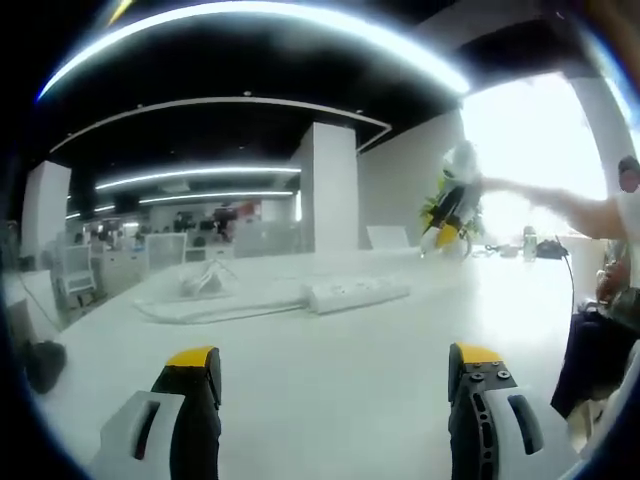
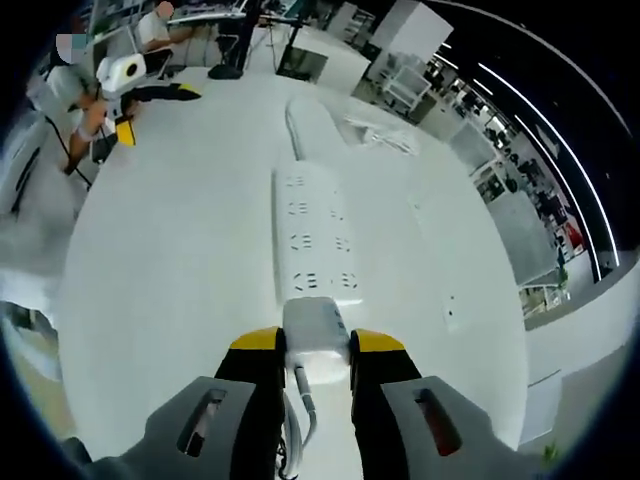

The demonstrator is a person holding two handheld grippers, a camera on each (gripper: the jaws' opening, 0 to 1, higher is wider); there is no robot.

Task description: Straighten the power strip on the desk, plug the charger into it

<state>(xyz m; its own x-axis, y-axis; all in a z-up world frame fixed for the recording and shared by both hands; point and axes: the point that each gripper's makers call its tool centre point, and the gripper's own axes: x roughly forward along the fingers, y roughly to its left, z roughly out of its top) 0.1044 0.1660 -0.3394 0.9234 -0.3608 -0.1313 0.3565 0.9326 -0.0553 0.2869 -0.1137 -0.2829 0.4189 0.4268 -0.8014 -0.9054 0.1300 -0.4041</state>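
Charger [image 2: 315,335] sits clamped between the closed jaws of the right gripper [image 2: 316,350], low in the frame's centre, its front touching or almost touching the near end of the power strip [image 2: 315,235]. The step probably needs the prongs lined up with a socket, then a straight push. The left gripper [image 1: 335,365] is wide open and holds nothing. The desk [image 2: 170,270] offers free room on the left.

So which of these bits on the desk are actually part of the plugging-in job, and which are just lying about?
Part of the job:
- power strip
- charger, held in the right gripper
- left gripper, open

Lying about:
- loose white cable
- bottle
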